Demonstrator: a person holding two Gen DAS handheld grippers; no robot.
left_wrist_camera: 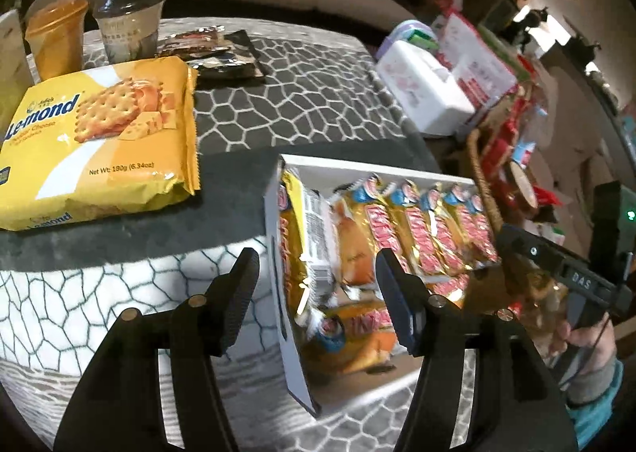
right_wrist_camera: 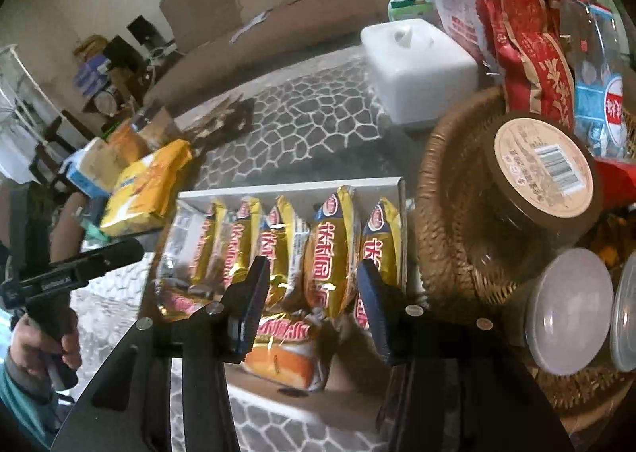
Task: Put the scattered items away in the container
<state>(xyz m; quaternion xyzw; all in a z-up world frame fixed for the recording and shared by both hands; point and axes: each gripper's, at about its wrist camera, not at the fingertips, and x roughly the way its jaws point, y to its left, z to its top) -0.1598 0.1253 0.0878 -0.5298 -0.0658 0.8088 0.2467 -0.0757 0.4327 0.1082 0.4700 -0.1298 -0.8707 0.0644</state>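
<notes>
On the left of the patterned bench (left_wrist_camera: 310, 86) lay a large yellow cracker packet (left_wrist_camera: 99, 142), with an orange plastic cup (left_wrist_camera: 57, 35) and a dark-lidded drink cup (left_wrist_camera: 131, 23) behind it. Rightward, the shallow white cardboard box (left_wrist_camera: 292, 333) held rows of gold-wrapped snack cakes (left_wrist_camera: 421, 237). The left gripper (left_wrist_camera: 314, 293) hung over the box's near wall, jaws partly apart and empty. The right gripper (right_wrist_camera: 314, 305) hovered above the cakes, jaws likewise moderately open and gripping nothing. A cake had seemingly just been placed; next, probably, the left jaws should widen toward the cracker packet.
</notes>
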